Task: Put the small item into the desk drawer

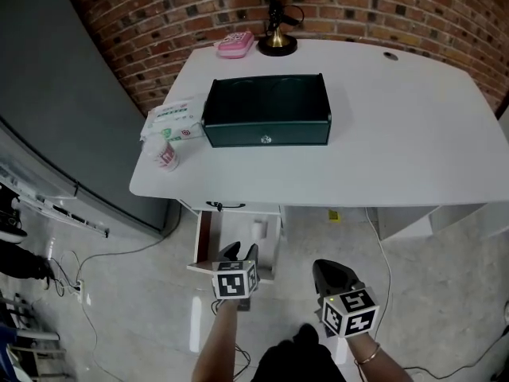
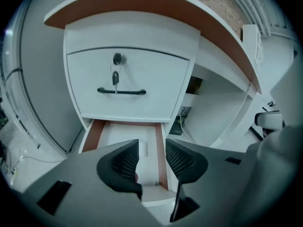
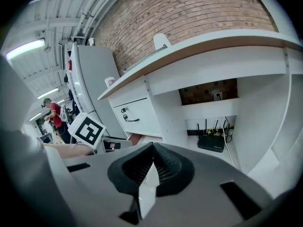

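Observation:
Under the white desk (image 1: pixel 413 126) the lower drawer (image 1: pixel 204 237) is pulled out; its wood-edged inside (image 2: pixel 94 132) shows a small pale oblong thing (image 2: pixel 144 148) on its floor. My left gripper (image 1: pixel 241 251) hangs just above this drawer and points down into it. In the left gripper view its jaws (image 2: pixel 151 157) stand open, with nothing pressed between the pads. My right gripper (image 1: pixel 332 270) is to the right of it, lower in the head view. Its jaws (image 3: pixel 152 162) are shut pad to pad on nothing. The upper drawer (image 2: pixel 128 82) is closed, with a key (image 2: pixel 116 66) in its lock.
On the desk stand a dark green box (image 1: pixel 266 110), a pack of wipes (image 1: pixel 173 122), a small cup (image 1: pixel 165 156), a pink case (image 1: pixel 235 44) and a lamp base (image 1: pixel 277 44). A grey cabinet (image 1: pixel 56 94) stands to the left. A router (image 3: pixel 212 143) sits under the desk.

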`<state>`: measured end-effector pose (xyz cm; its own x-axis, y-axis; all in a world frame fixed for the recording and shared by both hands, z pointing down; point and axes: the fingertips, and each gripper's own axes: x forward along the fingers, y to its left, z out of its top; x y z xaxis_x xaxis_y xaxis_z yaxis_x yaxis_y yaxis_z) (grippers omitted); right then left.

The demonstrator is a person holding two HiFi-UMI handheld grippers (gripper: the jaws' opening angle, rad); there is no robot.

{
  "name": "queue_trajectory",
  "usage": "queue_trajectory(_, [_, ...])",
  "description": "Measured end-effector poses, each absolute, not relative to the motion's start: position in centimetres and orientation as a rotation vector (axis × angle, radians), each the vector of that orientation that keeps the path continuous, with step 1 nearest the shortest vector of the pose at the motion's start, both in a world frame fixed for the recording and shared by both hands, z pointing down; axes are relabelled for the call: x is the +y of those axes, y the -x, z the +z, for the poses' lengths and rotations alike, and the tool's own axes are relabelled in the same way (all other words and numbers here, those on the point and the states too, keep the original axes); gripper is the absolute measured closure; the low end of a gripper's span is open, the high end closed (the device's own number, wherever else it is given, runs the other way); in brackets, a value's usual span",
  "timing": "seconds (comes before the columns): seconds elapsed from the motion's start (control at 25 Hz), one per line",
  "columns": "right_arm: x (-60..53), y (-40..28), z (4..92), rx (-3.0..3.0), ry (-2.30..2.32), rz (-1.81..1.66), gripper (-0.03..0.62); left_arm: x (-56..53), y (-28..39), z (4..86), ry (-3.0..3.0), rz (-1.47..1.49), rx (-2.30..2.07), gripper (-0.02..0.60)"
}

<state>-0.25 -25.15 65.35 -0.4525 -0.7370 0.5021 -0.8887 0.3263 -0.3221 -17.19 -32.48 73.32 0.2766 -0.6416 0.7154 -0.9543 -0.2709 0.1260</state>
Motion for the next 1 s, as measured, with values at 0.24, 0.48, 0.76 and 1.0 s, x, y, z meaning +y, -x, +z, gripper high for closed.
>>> queue_trajectory(0.24, [-23.9, 0.4, 60.1, -2.338, -1.466, 0.8, 0.586, -28.7, 17.8, 66.6, -2.018, 0.71, -1.48, 0.396])
queue_trajectory(0.48, [-22.4, 0.9, 54.2, -2.336, -1.436, 0.772, 0.586, -25.1, 18.5, 58.9, -2.002, 0.644, -1.524, 0.425])
queue_trajectory(0.76, [-20.9, 1.4, 48.8, -2.324, -1.42, 0.784, 0.586, -21.9, 19.7, 51.2, -2.004, 0.58, -1.56, 0.443])
queue_trajectory(1.0, [-20.1, 1.3, 44.6, -2.341, -1.426, 0.758, 0.586, -19.2, 20.7, 46.2, -2.007, 0.546, -1.612, 0.496])
